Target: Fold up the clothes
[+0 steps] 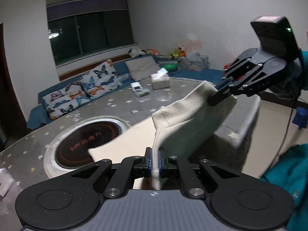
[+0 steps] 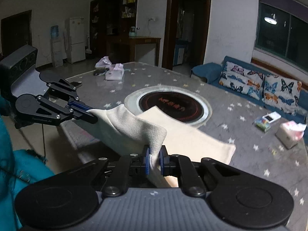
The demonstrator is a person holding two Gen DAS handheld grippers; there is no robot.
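**Both tools gripping cream cloth above desk edge**

Left tool is clamped narrow on a hem of the cream cloth, fabric pinched btwn its blue pads. Right tool likewise clamped on a bunched corner of the same cloth; in left wrist view it shows at upper right, biting the cloth's far corner. Cloth hangs lifted btwn the two tools near the desk's edge, w/ its other end lying flat on the desk and overlapping the rim of the round inset cooktop. Desk has a grey star-print cover. Well apart on it: a tissue box and a small packet. Butterfly cushions sit on the blue sofa behind. Teal sleeve at frame edge.
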